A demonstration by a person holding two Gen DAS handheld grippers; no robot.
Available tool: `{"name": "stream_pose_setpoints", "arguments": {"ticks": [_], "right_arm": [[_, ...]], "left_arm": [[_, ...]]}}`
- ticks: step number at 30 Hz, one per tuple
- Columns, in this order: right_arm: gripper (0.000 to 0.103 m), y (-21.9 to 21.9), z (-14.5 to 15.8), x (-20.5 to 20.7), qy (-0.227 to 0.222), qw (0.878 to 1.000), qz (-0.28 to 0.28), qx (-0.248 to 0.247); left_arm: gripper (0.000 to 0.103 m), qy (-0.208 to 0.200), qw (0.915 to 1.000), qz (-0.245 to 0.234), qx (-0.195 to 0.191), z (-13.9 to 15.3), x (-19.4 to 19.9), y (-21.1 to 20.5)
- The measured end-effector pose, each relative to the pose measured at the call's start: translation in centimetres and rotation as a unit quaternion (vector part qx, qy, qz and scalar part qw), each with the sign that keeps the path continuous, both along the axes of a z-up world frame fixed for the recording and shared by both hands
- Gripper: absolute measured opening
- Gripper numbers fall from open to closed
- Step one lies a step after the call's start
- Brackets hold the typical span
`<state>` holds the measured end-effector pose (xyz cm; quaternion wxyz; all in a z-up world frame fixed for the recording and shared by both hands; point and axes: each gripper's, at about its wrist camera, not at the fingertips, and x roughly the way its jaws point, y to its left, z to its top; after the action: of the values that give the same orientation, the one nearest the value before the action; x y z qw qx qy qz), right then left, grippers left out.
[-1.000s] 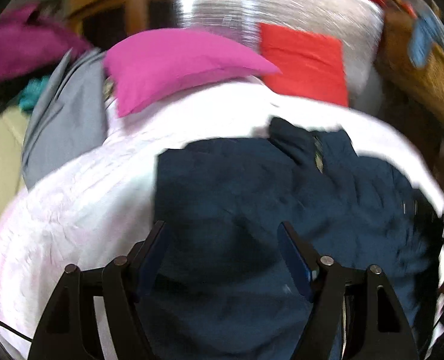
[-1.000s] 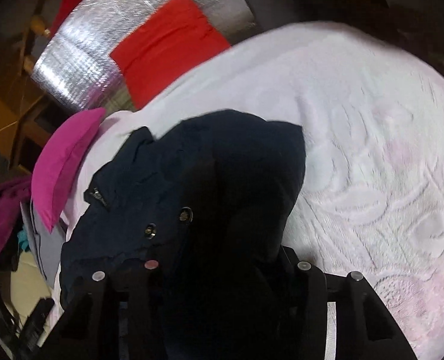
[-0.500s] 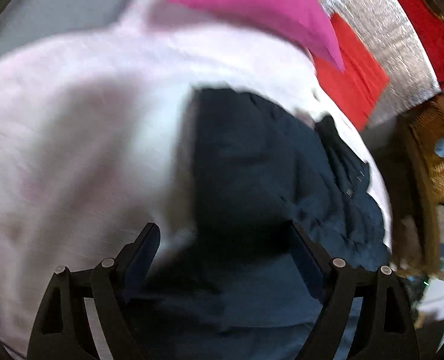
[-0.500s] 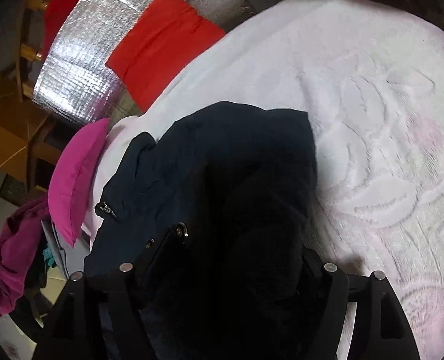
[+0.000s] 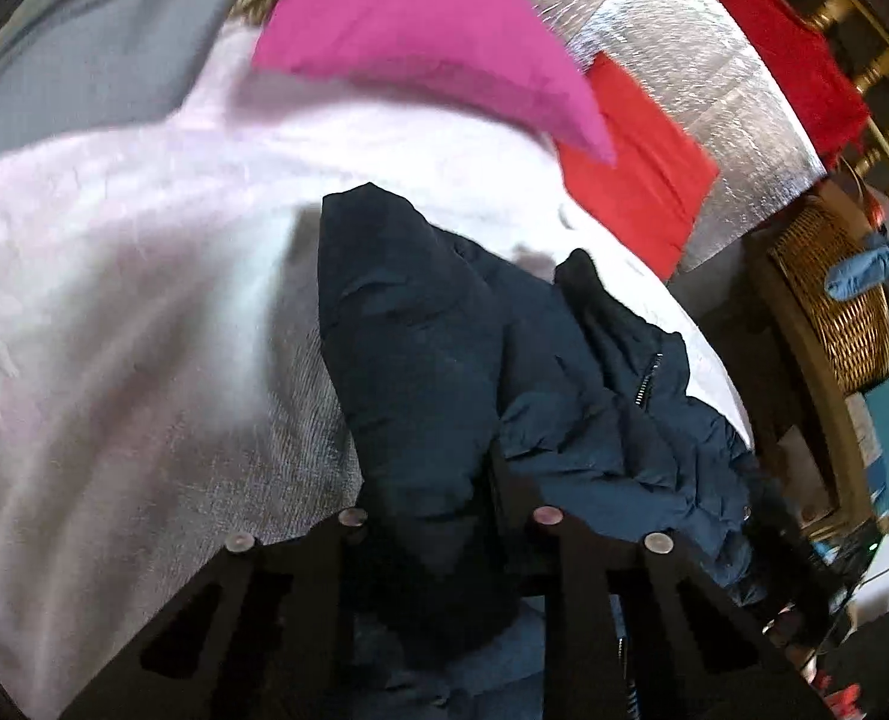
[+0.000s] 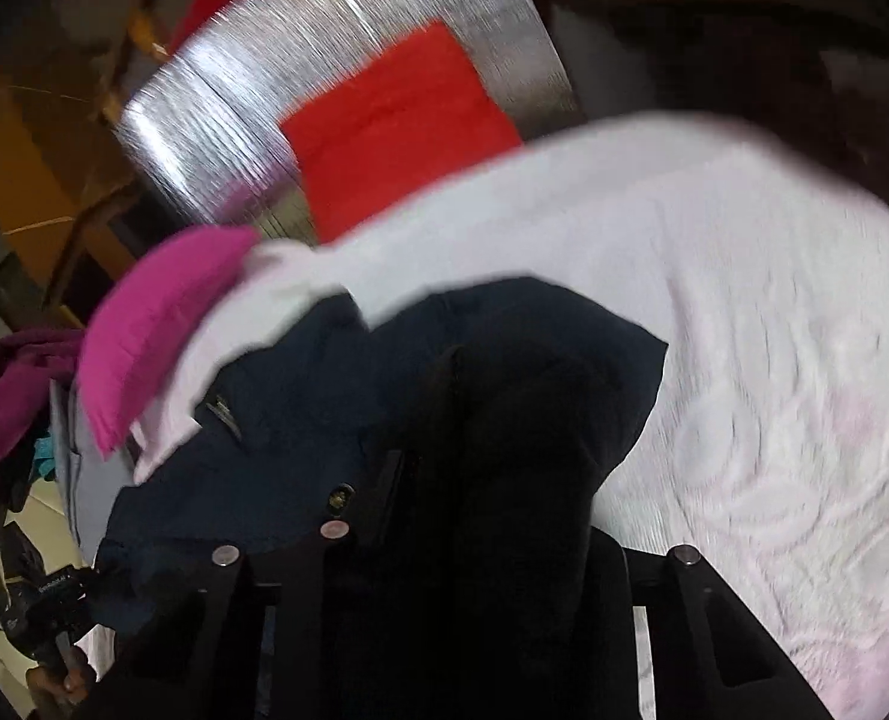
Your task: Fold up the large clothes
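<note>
A dark navy jacket [image 5: 432, 360] lies on a white textured bedspread [image 5: 114, 300]. My left gripper [image 5: 438, 498] is shut on a fold of the jacket near its left edge; the zipper and collar [image 5: 642, 384] lie to the right. In the right wrist view the same jacket [image 6: 336, 396] bunches over my right gripper [image 6: 492, 480], which is shut on its fabric; the cloth hides the fingertips. Metal snaps [image 6: 341, 495] show by the left finger.
A magenta pillow [image 5: 420, 42] and a red cushion [image 5: 642, 180] lie at the head of the bed against a silver foil panel [image 5: 702, 78]. A grey garment [image 5: 84, 66] lies far left. A wicker basket [image 5: 828, 300] stands at right. The bedspread [image 6: 774, 420] extends right.
My left gripper has closed from open onto the jacket's edge and swung left over the bed. My right gripper keeps its hold and has shifted slightly, the jacket moving with it.
</note>
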<state>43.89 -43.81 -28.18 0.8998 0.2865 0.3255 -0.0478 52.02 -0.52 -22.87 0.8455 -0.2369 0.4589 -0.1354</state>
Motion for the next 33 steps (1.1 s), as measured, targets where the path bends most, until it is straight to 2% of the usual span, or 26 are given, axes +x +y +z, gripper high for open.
{"name": "stream_pose_setpoints", "arguments": {"ticks": [2,4,6,8,10,11,12,13,17,18,20,21,23,24,26,27,28,31,33], "right_arm": [[0.034,0.3,-0.1,-0.3,-0.005,1.000,0.004,-0.011],[0.034,0.1,-1.4,0.1,0.021,1.000,0.009,-0.010],[0.035,-0.5,-3.2,0.4,0.051,0.998,0.021,0.017],[0.043,-0.9,-3.3,-0.1,0.053,0.998,0.018,0.026],[0.048,-1.2,-2.9,-0.9,0.053,0.998,0.020,0.042],[0.050,-1.4,-2.8,-1.5,0.053,0.997,0.014,0.046],[0.059,-1.6,-2.6,-1.8,0.054,0.997,0.010,0.050],[0.066,-2.0,-2.5,-2.4,0.050,0.997,0.008,0.061],[0.074,-3.9,-2.6,-4.2,0.036,0.992,-0.012,0.124],[0.075,-4.2,-2.9,-4.3,0.036,0.989,-0.011,0.145],[0.075,-4.4,-3.6,-4.3,0.042,0.985,-0.007,0.168],[0.075,-4.3,-4.0,-4.2,0.046,0.984,-0.003,0.171],[0.070,-3.7,-4.3,-3.8,0.058,0.985,0.010,0.162],[0.048,-3.3,-4.2,-3.5,0.069,0.987,0.015,0.142],[0.035,-2.6,-3.4,-3.7,0.070,0.991,0.021,0.108],[0.027,-2.2,-2.3,-4.1,0.058,0.994,0.024,0.088],[0.024,-2.1,-1.5,-4.5,0.048,0.996,0.025,0.077],[0.023,-1.8,0.4,-6.0,0.016,0.998,0.024,0.064],[0.023,-1.6,-0.3,-5.9,0.032,0.998,0.024,0.056]], "left_arm": [[0.019,-0.012,0.9999,0.004,0.004,0.4,-0.6,0.3],[0.019,-0.004,1.0000,0.002,0.007,-0.2,-0.7,0.3],[0.020,0.015,0.9995,-0.002,0.026,-1.3,-0.7,0.1],[0.024,0.024,0.9989,-0.006,0.039,-2.0,-0.7,0.3],[0.035,0.034,0.9987,0.002,0.038,-1.9,-0.7,0.6],[0.043,0.041,0.9986,0.008,0.034,-2.0,-0.8,0.9],[0.054,0.053,0.9981,0.015,0.030,-2.0,-1.0,1.2],[0.059,0.059,0.9976,0.018,0.030,-2.0,-1.2,1.3],[0.073,0.050,0.9986,0.018,0.001,-1.4,-2.1,1.9],[0.073,0.047,0.9986,0.017,-0.017,-1.5,-2.2,1.9],[0.071,0.046,0.9982,0.014,-0.036,-1.9,-2.2,2.0],[0.063,0.041,0.9983,0.014,-0.040,-2.2,-2.0,1.9],[0.037,0.041,0.9988,0.012,-0.025,-2.5,-1.9,1.6],[0.033,0.039,0.9988,0.014,-0.024,-2.6,-2.0,1.7],[0.024,0.033,0.9989,0.020,-0.028,-2.3,-2.1,1.7],[0.021,0.026,0.9991,0.020,-0.027,-1.8,-2.3,1.7],[0.020,0.018,0.9994,0.020,-0.023,-1.4,-2.4,1.6],[0.018,0.008,0.9998,0.018,0.003,-0.4,-3.1,1.2],[0.019,0.021,0.9994,0.014,0.023,-1.1,-2.8,0.8]]}}
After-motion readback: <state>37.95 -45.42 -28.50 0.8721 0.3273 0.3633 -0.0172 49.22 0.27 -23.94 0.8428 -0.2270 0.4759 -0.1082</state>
